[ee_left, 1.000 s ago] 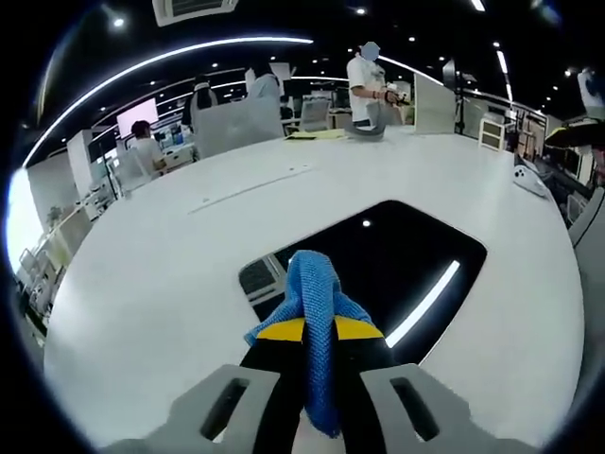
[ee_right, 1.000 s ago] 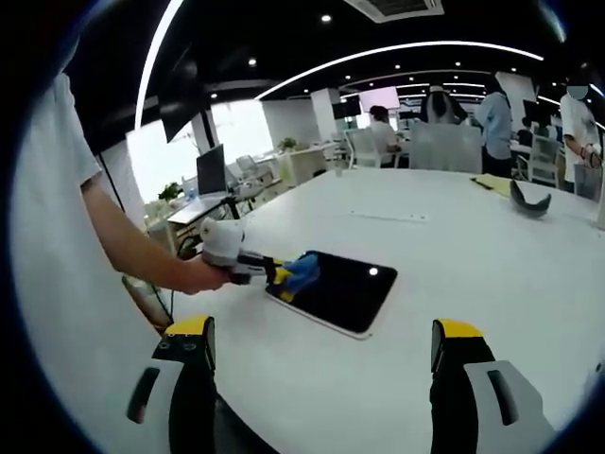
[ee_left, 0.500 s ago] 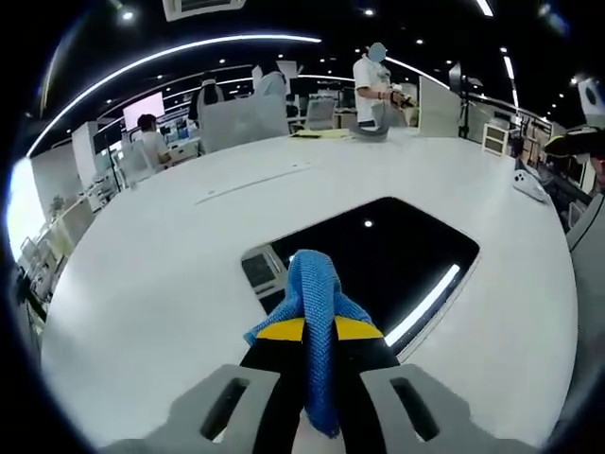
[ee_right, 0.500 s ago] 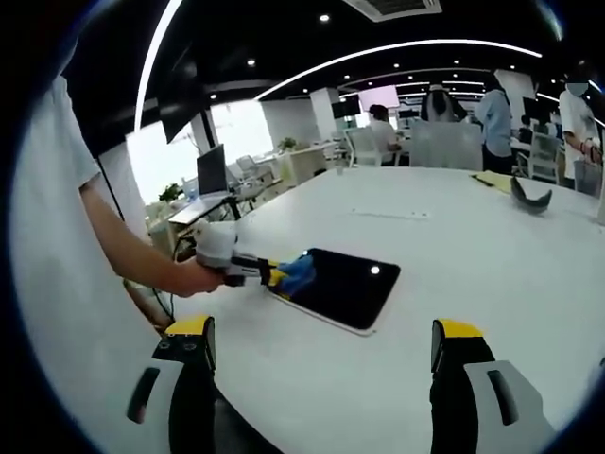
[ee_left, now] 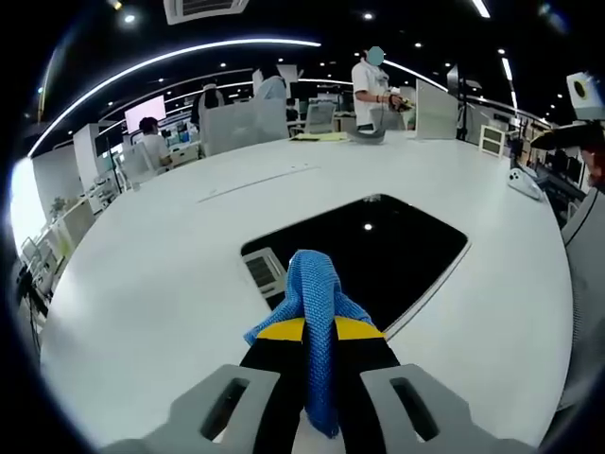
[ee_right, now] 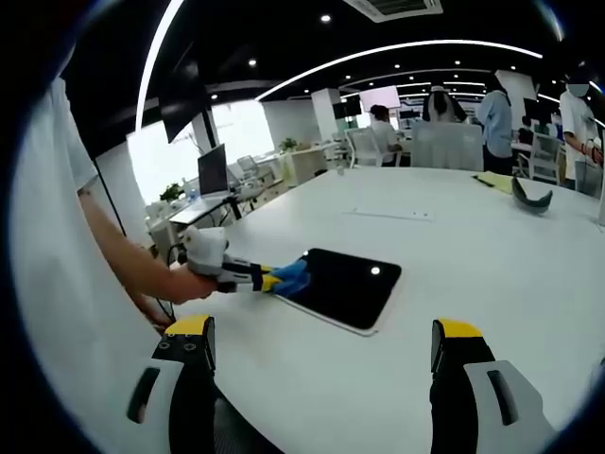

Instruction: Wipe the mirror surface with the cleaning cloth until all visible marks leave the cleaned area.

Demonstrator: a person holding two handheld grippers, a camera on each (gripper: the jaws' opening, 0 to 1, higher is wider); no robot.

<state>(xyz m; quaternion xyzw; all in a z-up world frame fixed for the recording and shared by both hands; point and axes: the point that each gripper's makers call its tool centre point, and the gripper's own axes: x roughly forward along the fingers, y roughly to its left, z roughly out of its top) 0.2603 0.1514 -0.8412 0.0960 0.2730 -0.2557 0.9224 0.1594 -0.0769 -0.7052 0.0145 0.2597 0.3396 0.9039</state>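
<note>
On the white tabletop (ee_right: 492, 255), the left tool (ee_left: 318, 326) clamps the blue cleaning cloth (ee_left: 312, 295) at the mirror (ee_right: 345, 284) edge; the right tool (ee_right: 321, 345) hangs spread wide.

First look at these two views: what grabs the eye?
The blue cleaning cloth pinched in the left hand-held gripper stands out, its tip at the near edge of the dark mirror lying flat on the white table. In the right gripper view, the right hand-held gripper hangs open over the table, apart from the mirror.
</note>
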